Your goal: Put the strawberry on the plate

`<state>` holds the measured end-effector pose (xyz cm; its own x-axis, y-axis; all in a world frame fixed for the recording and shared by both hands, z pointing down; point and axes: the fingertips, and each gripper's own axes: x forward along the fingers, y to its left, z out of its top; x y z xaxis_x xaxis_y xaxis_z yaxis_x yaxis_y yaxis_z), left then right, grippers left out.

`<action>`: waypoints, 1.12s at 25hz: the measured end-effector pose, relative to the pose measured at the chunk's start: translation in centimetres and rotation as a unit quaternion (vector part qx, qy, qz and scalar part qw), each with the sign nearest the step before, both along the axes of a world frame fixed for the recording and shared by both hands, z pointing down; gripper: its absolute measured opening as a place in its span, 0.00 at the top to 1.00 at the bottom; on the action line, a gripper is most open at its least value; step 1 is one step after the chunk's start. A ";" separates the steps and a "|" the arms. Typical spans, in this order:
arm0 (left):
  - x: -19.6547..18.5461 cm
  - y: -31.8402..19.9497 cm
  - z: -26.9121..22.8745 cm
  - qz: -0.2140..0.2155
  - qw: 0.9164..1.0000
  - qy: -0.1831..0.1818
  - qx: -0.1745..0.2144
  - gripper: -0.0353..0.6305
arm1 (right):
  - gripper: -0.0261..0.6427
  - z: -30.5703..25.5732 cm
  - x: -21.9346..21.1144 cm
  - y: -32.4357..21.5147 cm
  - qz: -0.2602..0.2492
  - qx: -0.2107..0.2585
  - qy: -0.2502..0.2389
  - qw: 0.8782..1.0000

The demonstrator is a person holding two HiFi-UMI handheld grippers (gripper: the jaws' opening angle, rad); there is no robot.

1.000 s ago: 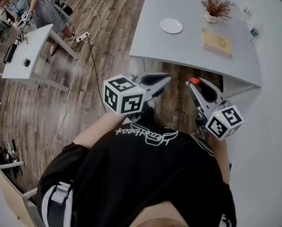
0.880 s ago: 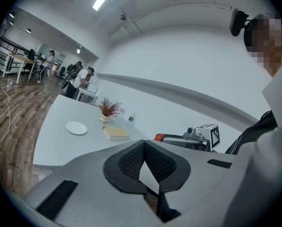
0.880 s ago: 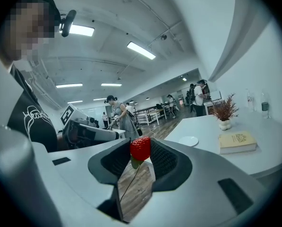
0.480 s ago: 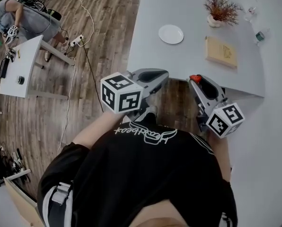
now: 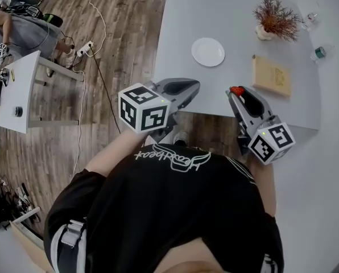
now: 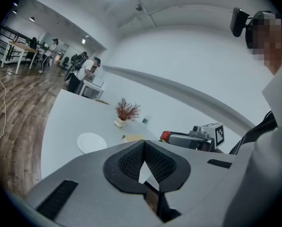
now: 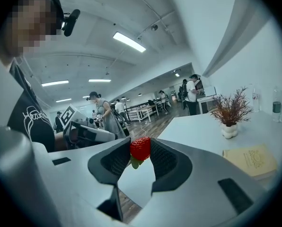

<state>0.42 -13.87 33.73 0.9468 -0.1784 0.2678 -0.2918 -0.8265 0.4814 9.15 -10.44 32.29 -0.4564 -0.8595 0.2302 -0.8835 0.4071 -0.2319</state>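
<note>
A red strawberry (image 7: 140,149) with green leaves is pinched between the tips of my right gripper (image 5: 238,93), which is shut on it; the strawberry (image 5: 236,90) hangs just over the near edge of the grey table (image 5: 232,21). The white plate (image 5: 208,52) lies bare on the table, ahead and to the left of that gripper. The plate (image 6: 91,142) also shows in the left gripper view. My left gripper (image 5: 187,87) is held at the table's near edge, its jaws closed together with nothing between them. My right gripper (image 6: 171,137) is visible from the left one.
A tan book (image 5: 271,76) lies right of the plate, with a white vase of dried red twigs (image 5: 276,20) and a small bottle (image 5: 320,52) behind it. Left of the table, a cable (image 5: 98,21) runs over wooden floor; a person (image 5: 10,30) stands by a white desk (image 5: 13,90).
The table and plate have drawn nearer in the head view as both grippers moved forward to the table's near edge. The strawberry stays gripped in the right gripper.
</note>
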 end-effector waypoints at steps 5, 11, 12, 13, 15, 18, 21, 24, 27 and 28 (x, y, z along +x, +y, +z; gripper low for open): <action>0.4 -3.5 0.8 0.004 1.000 -0.004 -0.004 0.94 | 0.78 0.9 0.5 -2.9 0.009 -0.009 0.001 1.000; 1.5 -6.8 1.5 -0.004 1.000 -0.007 -0.012 0.94 | 0.78 1.6 1.6 -6.0 0.003 -0.015 0.014 1.000; 1.9 -7.4 1.7 -0.006 1.000 -0.009 -0.014 0.94 | 0.78 1.8 2.0 -6.6 -0.001 -0.015 0.014 1.000; 2.2 -7.8 1.9 -0.008 1.000 -0.011 -0.016 0.94 | 0.78 1.9 2.3 -7.2 -0.005 -0.014 0.013 1.000; 2.6 -8.5 2.3 -0.013 1.000 -0.013 -0.019 0.94 | 0.78 2.1 2.6 -8.3 -0.013 -0.014 0.015 1.000; 3.0 -9.3 2.8 -0.019 0.999 -0.020 -0.025 0.94 | 0.78 2.5 2.9 -9.6 -0.023 -0.016 0.021 0.999; 3.5 -10.6 3.0 -0.029 0.999 -0.024 -0.028 0.94 | 0.78 2.8 3.3 -11.3 -0.037 -0.016 0.028 0.999; 4.0 -12.2 3.5 -0.040 0.998 -0.027 -0.033 0.94 | 0.78 3.3 3.8 -13.3 -0.053 -0.012 0.051 0.997; 4.5 -13.8 4.1 -0.053 0.997 -0.029 -0.040 0.94 | 0.78 4.2 4.1 -15.0 -0.068 -0.018 0.063 0.995; 4.7 -14.3 4.3 -0.057 0.997 -0.030 -0.043 0.94 | 0.78 4.5 4.3 -15.6 -0.073 -0.022 0.063 0.995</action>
